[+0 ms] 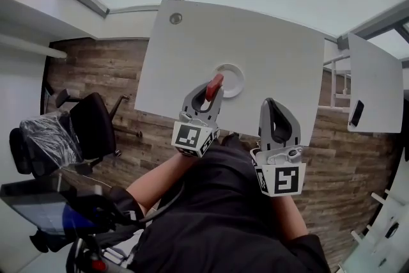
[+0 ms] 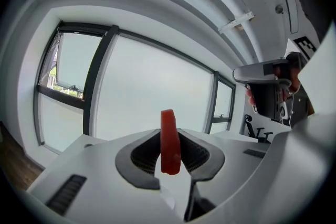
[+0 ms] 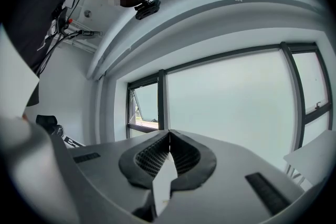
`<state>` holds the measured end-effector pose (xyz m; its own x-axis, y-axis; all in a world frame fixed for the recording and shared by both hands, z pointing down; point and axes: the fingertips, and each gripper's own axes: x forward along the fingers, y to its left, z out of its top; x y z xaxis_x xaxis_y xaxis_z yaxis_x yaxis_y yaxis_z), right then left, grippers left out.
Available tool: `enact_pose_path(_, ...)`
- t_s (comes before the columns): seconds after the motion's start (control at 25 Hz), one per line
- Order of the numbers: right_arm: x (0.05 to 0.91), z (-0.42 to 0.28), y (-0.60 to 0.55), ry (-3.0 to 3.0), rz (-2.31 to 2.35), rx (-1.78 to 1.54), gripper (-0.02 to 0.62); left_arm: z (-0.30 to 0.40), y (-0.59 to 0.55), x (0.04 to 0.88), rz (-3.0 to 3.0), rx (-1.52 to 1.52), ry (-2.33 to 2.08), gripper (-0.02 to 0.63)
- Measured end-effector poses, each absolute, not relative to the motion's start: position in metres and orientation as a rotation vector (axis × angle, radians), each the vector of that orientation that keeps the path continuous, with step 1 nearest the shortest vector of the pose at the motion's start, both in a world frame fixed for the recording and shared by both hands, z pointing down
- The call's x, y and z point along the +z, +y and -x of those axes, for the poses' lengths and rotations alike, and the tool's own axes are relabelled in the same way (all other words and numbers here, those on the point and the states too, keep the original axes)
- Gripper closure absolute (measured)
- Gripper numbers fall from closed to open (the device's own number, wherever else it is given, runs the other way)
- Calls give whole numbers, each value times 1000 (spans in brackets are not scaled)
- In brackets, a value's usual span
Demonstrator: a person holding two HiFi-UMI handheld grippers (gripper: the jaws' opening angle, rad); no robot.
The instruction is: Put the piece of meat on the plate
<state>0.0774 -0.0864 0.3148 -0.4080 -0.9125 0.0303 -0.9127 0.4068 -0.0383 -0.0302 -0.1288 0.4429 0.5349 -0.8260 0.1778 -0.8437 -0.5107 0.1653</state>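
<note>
A red piece of meat (image 1: 214, 87) stands upright between the jaws of my left gripper (image 1: 211, 93), which is shut on it. In the left gripper view the meat (image 2: 169, 141) sticks up above the jaw tips of the left gripper (image 2: 171, 155). It hangs just over the left rim of a round white plate (image 1: 235, 77) on the white table (image 1: 268, 54). My right gripper (image 1: 271, 103) is held to the right, near the table's front edge. Its jaws meet at the tips with nothing between them, as the right gripper view shows of the right gripper (image 3: 169, 136).
A black office chair (image 1: 86, 128) stands on the wooden floor at the left. A second white table (image 1: 377, 80) with a dark phone (image 1: 356, 113) is at the right. A round cable grommet (image 1: 175, 18) sits in the main table's far left corner.
</note>
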Motion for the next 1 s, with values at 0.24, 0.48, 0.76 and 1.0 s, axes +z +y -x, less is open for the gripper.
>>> enact_pose_path(0.24, 319, -90, -93, -2606, -1723, 70, 589, 17, -144, 475, -2474, 161, -1369, 512)
enact_pose_path(0.48, 318, -97, -98, -2606, -1748, 48, 589, 9, -155, 506, -2435, 230, -1344, 512)
enact_pose_path(0.76, 327, -98, -102, -2584, -1737, 66, 589, 7, -158, 550, -2355, 311, -1305, 511)
enact_pose_path(1.0, 342, -112, -116, -2549, -1746, 85, 589, -9, -170, 592, -2352, 400, -1267, 512)
